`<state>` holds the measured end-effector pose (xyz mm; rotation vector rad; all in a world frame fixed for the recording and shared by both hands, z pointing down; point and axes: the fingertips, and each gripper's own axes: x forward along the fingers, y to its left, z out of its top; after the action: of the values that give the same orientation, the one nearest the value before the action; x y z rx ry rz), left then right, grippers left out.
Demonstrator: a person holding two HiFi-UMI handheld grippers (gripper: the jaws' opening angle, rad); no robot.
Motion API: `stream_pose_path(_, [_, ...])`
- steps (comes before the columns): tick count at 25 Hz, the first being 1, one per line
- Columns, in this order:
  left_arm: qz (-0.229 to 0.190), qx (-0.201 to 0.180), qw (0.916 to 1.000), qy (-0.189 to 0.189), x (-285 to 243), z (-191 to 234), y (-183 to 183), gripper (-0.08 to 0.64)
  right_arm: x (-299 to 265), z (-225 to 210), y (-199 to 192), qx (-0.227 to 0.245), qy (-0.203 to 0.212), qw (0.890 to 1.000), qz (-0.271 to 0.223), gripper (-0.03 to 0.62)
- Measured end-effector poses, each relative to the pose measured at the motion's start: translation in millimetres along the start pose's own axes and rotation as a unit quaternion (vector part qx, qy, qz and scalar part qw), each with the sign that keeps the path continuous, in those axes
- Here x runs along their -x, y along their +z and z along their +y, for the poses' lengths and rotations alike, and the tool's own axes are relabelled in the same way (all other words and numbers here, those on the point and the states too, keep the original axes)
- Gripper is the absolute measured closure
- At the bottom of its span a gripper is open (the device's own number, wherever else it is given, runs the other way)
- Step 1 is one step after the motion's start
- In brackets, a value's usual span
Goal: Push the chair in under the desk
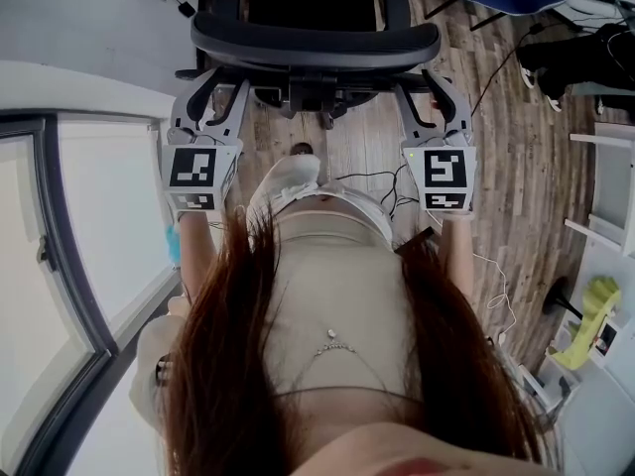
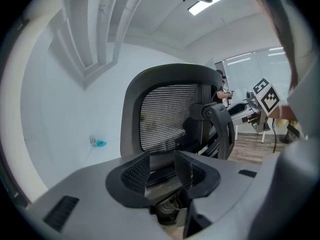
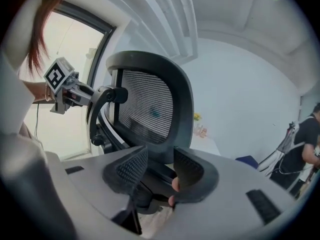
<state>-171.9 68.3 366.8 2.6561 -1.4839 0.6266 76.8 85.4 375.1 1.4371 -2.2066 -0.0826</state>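
Note:
A black office chair [image 1: 316,43] with a mesh back stands on the wooden floor in front of me, with its seat [image 1: 313,8] on the far side. My left gripper [image 1: 226,85] is at the left end of the backrest and my right gripper [image 1: 417,82] is at the right end, both just behind it. In the left gripper view the mesh back [image 2: 165,116] rises beyond the left gripper [image 2: 161,166], whose jaws stand apart around a dark part of the frame without pressing on it. The right gripper [image 3: 159,166] stands the same way below the backrest [image 3: 147,106].
A glass door with a dark frame [image 1: 60,266] and a white wall run along the left. Cables [image 1: 377,177] lie on the floor by my shoe [image 1: 288,181]. White shelving [image 1: 605,196] and dark gear [image 1: 585,62] stand at the right. Another person [image 3: 305,139] stands far off.

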Motion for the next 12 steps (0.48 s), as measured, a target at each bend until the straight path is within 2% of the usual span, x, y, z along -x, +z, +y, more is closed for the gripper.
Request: stream_pose_path(12, [0.071,-0.073,0.9946,-0.022,-5.9,-0.9,-30.6,0.329,-7.0,8.9,-24.9,0.067,0.019,0.996,0.052,0.369])
